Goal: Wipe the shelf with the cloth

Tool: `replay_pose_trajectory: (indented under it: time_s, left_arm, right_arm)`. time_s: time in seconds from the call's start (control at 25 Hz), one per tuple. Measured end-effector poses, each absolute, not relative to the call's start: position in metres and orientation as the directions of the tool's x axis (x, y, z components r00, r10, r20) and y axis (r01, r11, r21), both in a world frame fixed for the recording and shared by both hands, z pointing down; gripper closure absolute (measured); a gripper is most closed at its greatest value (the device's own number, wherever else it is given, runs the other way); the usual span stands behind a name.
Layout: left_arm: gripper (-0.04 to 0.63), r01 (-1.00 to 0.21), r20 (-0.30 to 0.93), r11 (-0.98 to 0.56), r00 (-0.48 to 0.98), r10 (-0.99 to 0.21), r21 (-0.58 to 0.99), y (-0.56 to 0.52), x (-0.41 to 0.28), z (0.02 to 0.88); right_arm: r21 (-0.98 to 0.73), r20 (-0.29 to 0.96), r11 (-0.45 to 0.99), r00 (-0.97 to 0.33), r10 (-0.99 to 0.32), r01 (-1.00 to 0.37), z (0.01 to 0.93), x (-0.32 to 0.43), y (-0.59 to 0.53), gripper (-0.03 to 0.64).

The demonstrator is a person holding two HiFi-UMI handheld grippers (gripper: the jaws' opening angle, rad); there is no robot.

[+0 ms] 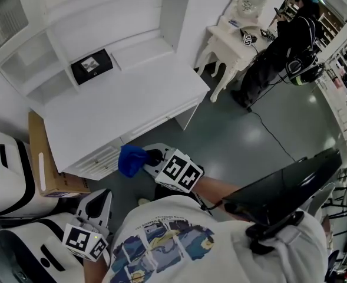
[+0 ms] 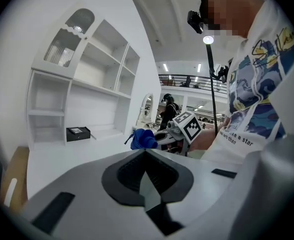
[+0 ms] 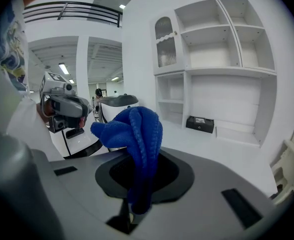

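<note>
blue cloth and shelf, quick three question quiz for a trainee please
1. True or false: the left gripper is shut and empty.
2. Where does the black box sit? A on the floor, B on the shelf unit, C on the cardboard box.
3. Which gripper holds the blue cloth?
Key: 1 true; 2 B; 3 the right gripper, shut on it.

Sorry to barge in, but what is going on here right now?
A person holds a gripper in each hand in front of a white shelf unit. The right gripper is shut on a blue cloth, held near the unit's front edge; the cloth does not appear to touch the surface. The left gripper is shut, empty and held low. A black box sits in the unit.
</note>
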State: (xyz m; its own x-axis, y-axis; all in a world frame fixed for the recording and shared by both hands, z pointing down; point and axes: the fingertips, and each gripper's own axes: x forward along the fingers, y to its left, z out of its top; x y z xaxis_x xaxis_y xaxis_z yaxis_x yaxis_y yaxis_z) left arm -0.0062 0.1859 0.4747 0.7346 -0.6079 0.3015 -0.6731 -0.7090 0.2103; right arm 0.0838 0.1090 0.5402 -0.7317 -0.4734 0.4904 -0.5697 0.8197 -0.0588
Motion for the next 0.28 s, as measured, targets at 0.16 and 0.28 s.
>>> replay_pose_trajectory:
  time_s: [0.16,0.28]
  left_arm:
    - [0.592,-0.664,0.311,-0.713,0.743,-0.593,0.226,0.195,0.0,0.485]
    - [0.592,-0.657,0.324,-0.715,0.748,-0.58,0.237,0.202,0.006,0.493]
  right_arm:
    - [-0.057,0.501,0.817,-0.724,-0.474,-0.574,0.544,0.091,0.119,0.549]
    - [-0.065,0.511,0.815,-0.721,-0.468,-0.576,0.55,0.097,0.129,0.549]
